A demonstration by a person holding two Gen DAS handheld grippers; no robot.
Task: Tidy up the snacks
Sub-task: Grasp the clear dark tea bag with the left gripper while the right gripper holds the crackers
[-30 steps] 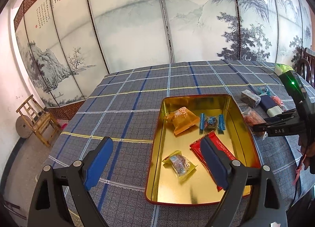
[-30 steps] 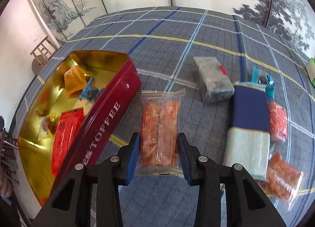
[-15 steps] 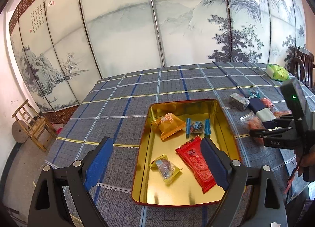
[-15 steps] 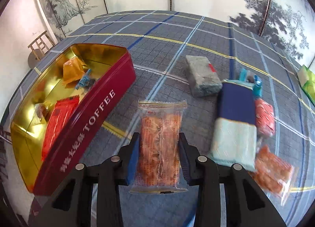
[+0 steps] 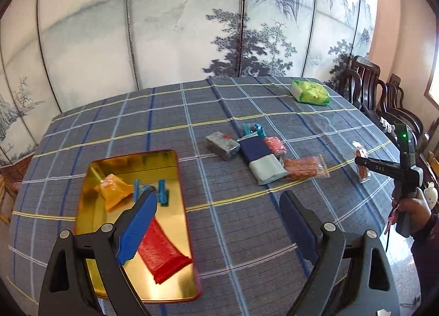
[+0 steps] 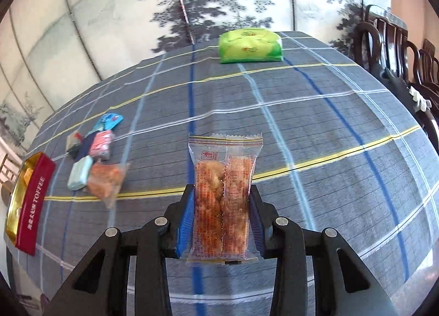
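Observation:
My right gripper (image 6: 221, 217) is shut on a clear packet of orange snacks (image 6: 223, 195) and holds it above the checked tablecloth, far right of the tin; it also shows in the left wrist view (image 5: 361, 164). My left gripper (image 5: 216, 222) is open and empty, above the right edge of the gold toffee tin (image 5: 175, 168). The tin holds an orange packet (image 5: 114, 191), a blue candy (image 5: 149, 190) and a red packet (image 5: 162, 254). A pile of loose snacks (image 5: 260, 155) lies mid-table, with another orange packet (image 5: 304, 168).
A green pack (image 5: 310, 92) lies at the table's far right corner, also in the right wrist view (image 6: 249, 46). Dark wooden chairs (image 5: 384, 96) stand along the right side. A painted screen runs behind the table. The tin's red side (image 6: 33, 201) reads TOFFEE.
My right gripper has lifted the orange snack packet off the cloth and swung it right, away from the tin. My left gripper has turned right, so the tin now sits at lower left.

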